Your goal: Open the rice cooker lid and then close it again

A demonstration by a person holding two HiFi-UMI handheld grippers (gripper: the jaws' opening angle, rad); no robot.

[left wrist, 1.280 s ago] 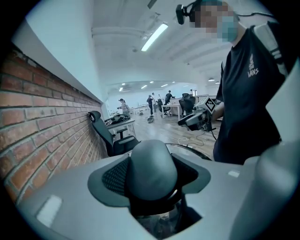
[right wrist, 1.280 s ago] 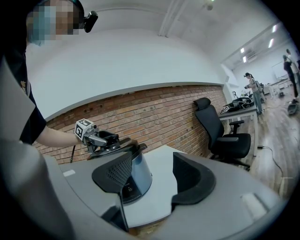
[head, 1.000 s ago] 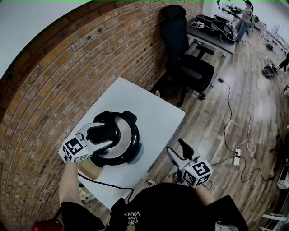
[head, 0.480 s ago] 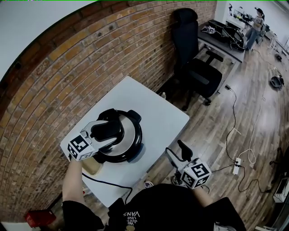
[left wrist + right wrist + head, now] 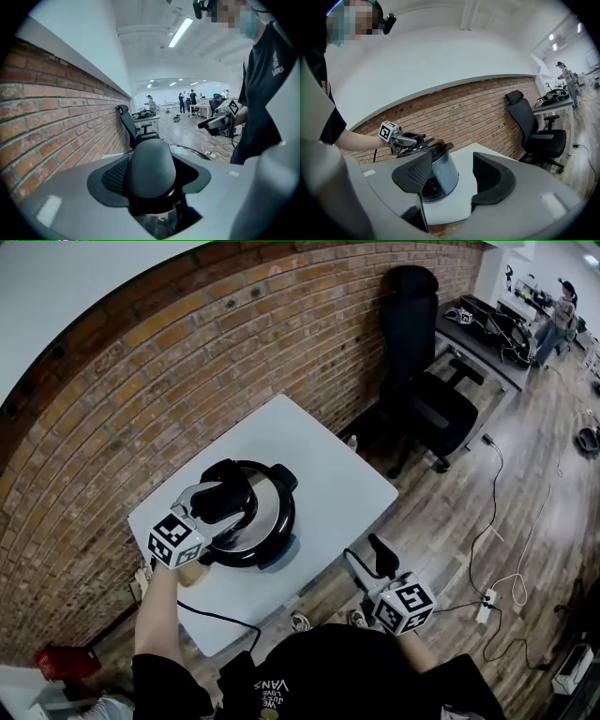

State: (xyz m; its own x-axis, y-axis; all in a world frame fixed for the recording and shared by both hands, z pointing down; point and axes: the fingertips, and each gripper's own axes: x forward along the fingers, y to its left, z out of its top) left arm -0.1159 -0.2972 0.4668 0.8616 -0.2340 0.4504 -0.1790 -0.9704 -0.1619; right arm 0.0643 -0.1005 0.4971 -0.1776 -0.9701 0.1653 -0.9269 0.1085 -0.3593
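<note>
As before, left gripper (image 5: 228, 505) tight on handle (image 5: 151, 171) — lid (image 5: 270, 514) down.

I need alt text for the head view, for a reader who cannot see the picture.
Seen from above, the left tool grips the black handle of a rice cooker on a white table by a brick wall. The right tool hangs open past the table's near edge, holding nothing; a black chair stands beyond.

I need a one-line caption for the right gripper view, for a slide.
Framed by the open right gripper, the left gripper grips the rice cooker lid on a white table.
</note>
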